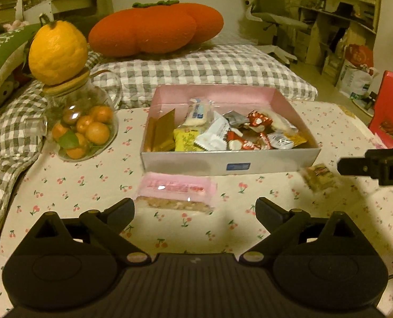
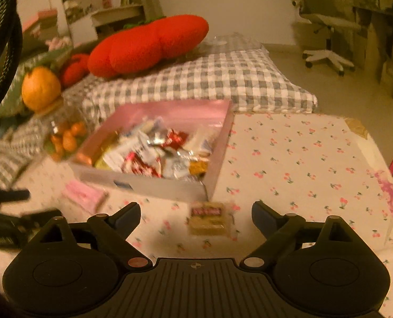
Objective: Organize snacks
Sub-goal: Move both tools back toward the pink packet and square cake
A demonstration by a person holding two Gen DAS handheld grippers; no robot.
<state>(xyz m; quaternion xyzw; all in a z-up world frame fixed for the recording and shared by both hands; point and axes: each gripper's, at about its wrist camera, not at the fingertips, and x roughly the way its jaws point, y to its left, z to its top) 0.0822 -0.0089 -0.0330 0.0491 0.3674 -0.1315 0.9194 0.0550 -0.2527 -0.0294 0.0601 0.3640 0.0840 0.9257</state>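
Note:
A pink-lined snack box (image 1: 230, 159) holding several wrapped snacks stands mid-table; it also shows in the right wrist view (image 2: 154, 182). A pink-wrapped snack bar (image 1: 176, 193) lies on the cloth just in front of the box, right ahead of my open, empty left gripper (image 1: 195, 209). A small square nut snack (image 2: 209, 218) lies between the fingers of my open, empty right gripper (image 2: 196, 213); it also shows in the left wrist view (image 1: 321, 177). The right gripper's finger (image 1: 355, 165) enters from the right in the left wrist view.
A glass jar of small oranges (image 1: 82, 129) with a big citrus fruit (image 1: 57, 53) on its lid stands left of the box. A checked quilt (image 1: 209, 69) and an orange plush cushion (image 1: 156, 29) lie behind. A red object (image 1: 392, 111) stands at the right edge.

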